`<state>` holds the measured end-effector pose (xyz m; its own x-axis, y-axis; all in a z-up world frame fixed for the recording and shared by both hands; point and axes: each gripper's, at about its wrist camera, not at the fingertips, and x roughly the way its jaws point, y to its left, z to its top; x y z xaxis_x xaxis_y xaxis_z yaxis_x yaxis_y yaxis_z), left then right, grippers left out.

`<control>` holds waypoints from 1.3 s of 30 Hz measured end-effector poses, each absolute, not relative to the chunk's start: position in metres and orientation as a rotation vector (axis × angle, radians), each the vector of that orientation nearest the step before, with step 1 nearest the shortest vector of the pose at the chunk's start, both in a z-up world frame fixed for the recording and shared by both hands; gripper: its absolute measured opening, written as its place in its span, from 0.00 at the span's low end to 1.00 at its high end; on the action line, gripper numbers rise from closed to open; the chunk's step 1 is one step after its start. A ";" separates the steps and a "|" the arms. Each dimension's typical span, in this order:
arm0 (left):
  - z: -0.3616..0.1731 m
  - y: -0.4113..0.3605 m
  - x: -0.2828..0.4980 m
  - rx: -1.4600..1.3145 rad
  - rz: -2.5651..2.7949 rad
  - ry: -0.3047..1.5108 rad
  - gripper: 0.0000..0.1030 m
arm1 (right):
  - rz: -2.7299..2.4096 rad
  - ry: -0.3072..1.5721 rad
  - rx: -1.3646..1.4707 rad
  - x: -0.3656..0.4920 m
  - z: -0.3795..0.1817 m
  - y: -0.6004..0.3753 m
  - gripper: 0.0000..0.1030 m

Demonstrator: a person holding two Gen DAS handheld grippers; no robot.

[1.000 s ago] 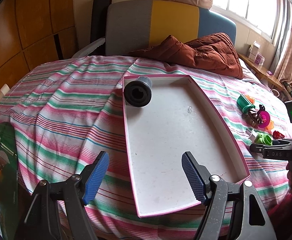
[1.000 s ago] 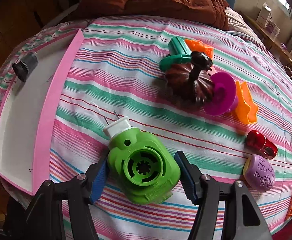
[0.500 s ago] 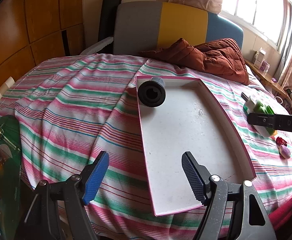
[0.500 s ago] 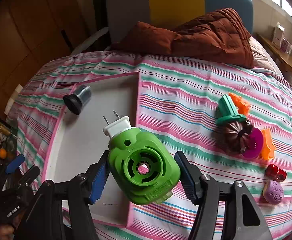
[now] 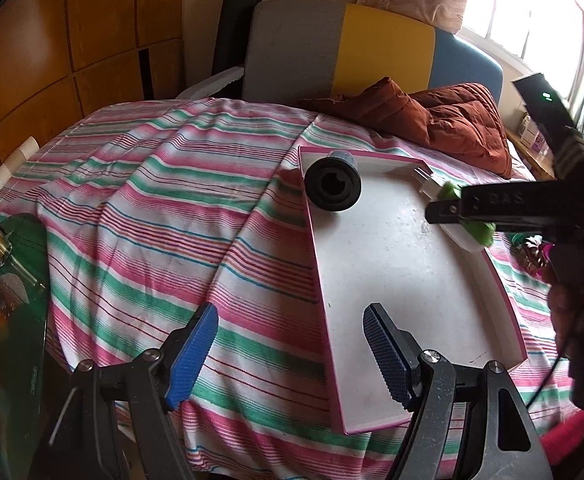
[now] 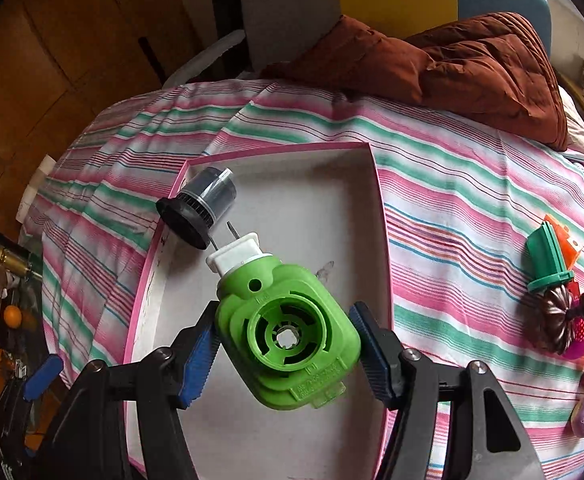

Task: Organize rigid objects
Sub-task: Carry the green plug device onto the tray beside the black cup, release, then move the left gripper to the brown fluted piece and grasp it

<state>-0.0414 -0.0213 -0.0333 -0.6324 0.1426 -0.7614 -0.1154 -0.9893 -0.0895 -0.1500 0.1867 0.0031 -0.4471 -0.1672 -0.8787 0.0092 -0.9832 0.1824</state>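
The right gripper (image 6: 283,356) jaws hold the green plug (image 6: 287,332) above the tray (image 6: 380,216), prongs toward the black cap (image 6: 199,208). The left gripper (image 5: 287,356) jaws are open, holding nothing.

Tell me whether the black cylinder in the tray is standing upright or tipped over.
Tipped over. The black cylinder lies on its side in the pink-rimmed tray's far corner, flared end facing sideways.

Most of the white tray (image 6: 332,216) floor lies bare and open to me. Only the black cylinder (image 6: 203,210) blocks its far left corner, my plug's prongs just beside it. Toys (image 6: 560,304) crowd the bed (image 6: 452,184) to the right.
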 end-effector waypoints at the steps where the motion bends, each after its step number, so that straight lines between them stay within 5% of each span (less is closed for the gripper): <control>1: -0.034 -0.022 -0.042 -1.273 2.717 -0.052 0.73 | -2.586 -0.224 1.603 -0.155 0.001 0.184 0.63; 18: -0.042 -0.038 -0.049 -1.325 2.733 -0.094 0.73 | -2.559 -0.214 1.706 -0.209 -0.034 0.159 0.63; 39: -0.024 -0.028 -0.034 -1.248 2.744 -0.051 0.73 | -2.728 -0.165 1.373 -0.124 0.027 0.199 0.63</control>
<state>-0.0338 -0.0285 -0.0240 -0.6508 0.1290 -0.7482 -0.1012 -0.9914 -0.0829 -0.1242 0.1988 0.0271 -0.5942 -0.1227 -0.7949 0.0259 -0.9907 0.1336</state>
